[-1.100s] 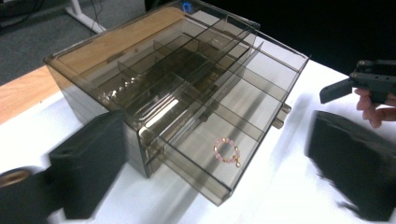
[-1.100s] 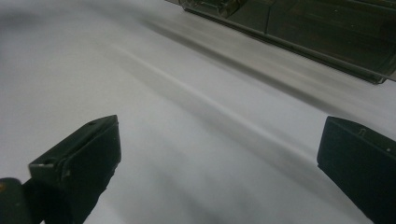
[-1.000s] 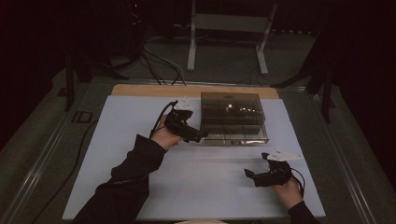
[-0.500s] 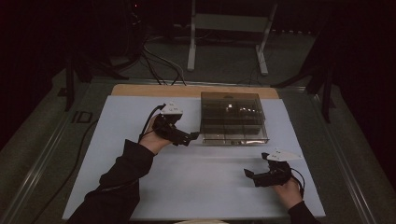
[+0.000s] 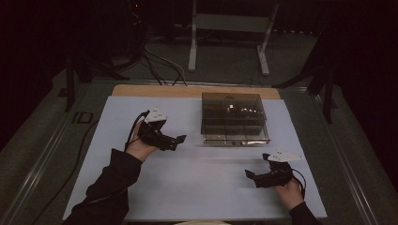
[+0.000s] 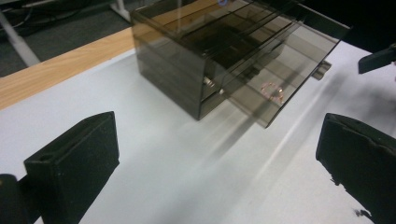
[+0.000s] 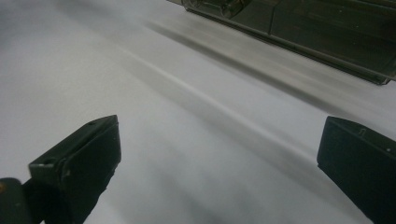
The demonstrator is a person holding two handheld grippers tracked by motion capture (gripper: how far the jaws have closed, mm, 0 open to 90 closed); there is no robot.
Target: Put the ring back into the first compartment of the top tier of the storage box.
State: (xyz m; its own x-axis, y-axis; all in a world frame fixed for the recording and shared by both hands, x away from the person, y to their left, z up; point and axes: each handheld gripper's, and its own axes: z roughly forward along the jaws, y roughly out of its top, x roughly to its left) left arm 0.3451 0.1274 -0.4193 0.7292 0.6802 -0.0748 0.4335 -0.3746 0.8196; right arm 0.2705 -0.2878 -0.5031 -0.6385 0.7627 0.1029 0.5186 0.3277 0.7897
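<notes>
Two grippers are showing in the high view. The left gripper (image 5: 180, 139) is pulling back from the smoky plastic drawer box (image 5: 233, 117): a second ago it was right at the box's front left corner, half a second ago a little off it, and now it is hovering well to the left of the box over the white mat (image 5: 197, 183). The right gripper (image 5: 248, 174) is sitting in the same spot near the front right of the mat, apart from the box. The box is standing at the back middle of the mat, its bottom drawer (image 5: 237, 139) sticking out toward the person.

In the left gripper view, the jaws are standing wide apart and gripping nothing; the box (image 6: 196, 51) is lying ahead, the drawer (image 6: 285, 74) partly out, with a small reddish ring-like thing (image 6: 272, 91) seen through it, too faint to name.

In the right gripper view, the jaws are also spread wide with nothing between them, just bare mat (image 7: 187, 140); the box front (image 7: 327, 32) is running along the top edge.

Judgement: the drawer pull is looking done, the left hand is clearing away, and the next step is probably reaching into the drawer.
</notes>
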